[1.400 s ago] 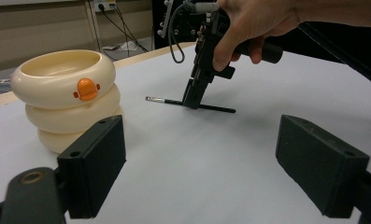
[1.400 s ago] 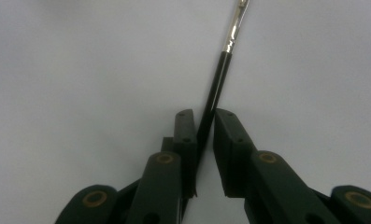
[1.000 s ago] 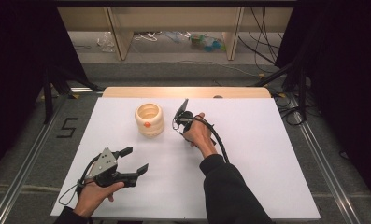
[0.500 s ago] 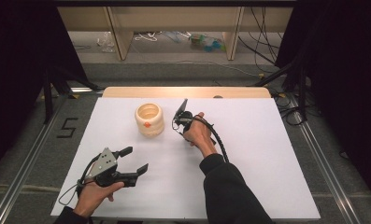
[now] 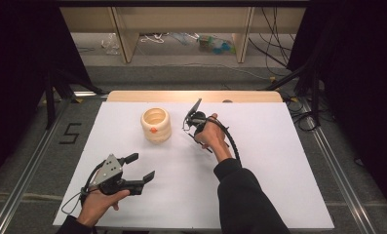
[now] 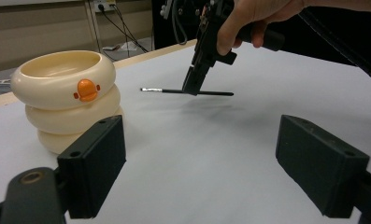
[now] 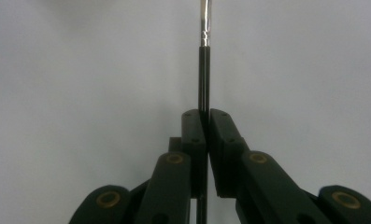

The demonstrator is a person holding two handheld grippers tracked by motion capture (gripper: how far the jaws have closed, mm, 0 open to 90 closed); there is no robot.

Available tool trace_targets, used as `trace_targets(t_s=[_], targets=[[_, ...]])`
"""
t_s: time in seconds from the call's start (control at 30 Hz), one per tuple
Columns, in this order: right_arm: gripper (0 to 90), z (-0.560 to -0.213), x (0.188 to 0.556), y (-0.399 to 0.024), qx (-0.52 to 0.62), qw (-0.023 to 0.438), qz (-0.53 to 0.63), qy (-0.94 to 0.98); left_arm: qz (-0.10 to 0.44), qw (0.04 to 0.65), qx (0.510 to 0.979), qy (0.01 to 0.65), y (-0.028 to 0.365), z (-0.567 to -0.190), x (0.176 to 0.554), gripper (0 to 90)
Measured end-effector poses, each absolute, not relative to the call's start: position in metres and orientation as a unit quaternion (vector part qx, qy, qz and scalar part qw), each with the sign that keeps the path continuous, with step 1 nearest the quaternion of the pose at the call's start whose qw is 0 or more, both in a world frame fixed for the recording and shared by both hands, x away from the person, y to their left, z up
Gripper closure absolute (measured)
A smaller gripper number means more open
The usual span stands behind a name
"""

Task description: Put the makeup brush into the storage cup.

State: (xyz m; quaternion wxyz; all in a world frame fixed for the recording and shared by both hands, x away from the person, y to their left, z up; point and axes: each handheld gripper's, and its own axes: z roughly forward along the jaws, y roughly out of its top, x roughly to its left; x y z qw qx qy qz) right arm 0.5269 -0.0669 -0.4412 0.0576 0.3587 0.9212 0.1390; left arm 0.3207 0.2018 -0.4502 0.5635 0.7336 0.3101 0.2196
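Nothing has shifted since the earlier frames: both hands and the cup sit where they were. To the right of the cream ringed cup (image 5: 156, 125), the right gripper (image 6: 193, 87) has its jaws pinched tight on a thin black brush (image 6: 174, 91). It grips the handle near its middle and carries it level just above the white table (image 5: 259, 185), the metal collar end pointing toward the cup. That mid-handle hold probably keeps the brush balanced for tipping it into the cup's open mouth. Nearer the person and a little left of the cup, the left gripper (image 5: 141, 167) rests on the table with jaws spread wide and nothing between them, facing the cup as if ready to steady it.
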Motion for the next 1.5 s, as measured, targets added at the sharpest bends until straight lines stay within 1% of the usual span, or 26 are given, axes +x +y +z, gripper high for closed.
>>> trace_targets(t_s=[0.13,0.27,0.43,0.57,0.73,1.03,1.07,1.1,1.23,1.27,1.5], targets=[[85.4,-0.431,0.528,-0.075,0.368,0.058,0.174,0.912,0.22,0.563,0.734,0.311,0.202,-0.451,0.321,16.2],[85.4,-0.422,0.529,-0.083,0.365,0.08,0.21,0.903,0.22,0.563,0.734,0.311,0.202,-0.45,0.321,16.2],[85.4,-0.415,0.529,-0.086,0.367,0.084,0.266,0.888,0.221,0.563,0.735,0.306,0.202,-0.45,0.321,16.2],[85.4,-0.41,0.528,-0.087,0.366,0.098,0.304,0.874,0.22,0.564,0.732,0.312,0.202,-0.45,0.321,16.2],[85.4,-0.405,0.527,-0.088,0.352,0.132,0.346,0.859,0.223,0.563,0.734,0.308,0.203,-0.45,0.321,16.2],[85.4,-0.398,0.526,-0.088,0.343,0.164,0.439,0.814,0.218,0.567,0.73,0.312,0.202,-0.451,0.321,16.2],[85.4,-0.397,0.525,-0.087,0.349,0.159,0.445,0.809,0.22,0.567,0.731,0.31,0.203,-0.451,0.321,16.2],[85.4,-0.397,0.525,-0.087,0.348,0.165,0.454,0.804,0.219,0.566,0.731,0.312,0.202,-0.45,0.321,16.2],[85.4,-0.394,0.524,-0.085,0.344,0.164,0.484,0.788,0.22,0.566,0.731,0.31,0.203,-0.45,0.321,16.2],[85.4,-0.394,0.524,-0.085,0.342,0.166,0.488,0.786,0.211,0.568,0.73,0.314,0.202,-0.451,0.32,16.2],[85.4,-0.392,0.523,-0.081,0.339,0.153,0.518,0.77,0.215,0.565,0.733,0.312,0.202,-0.45,0.32,16.2]])
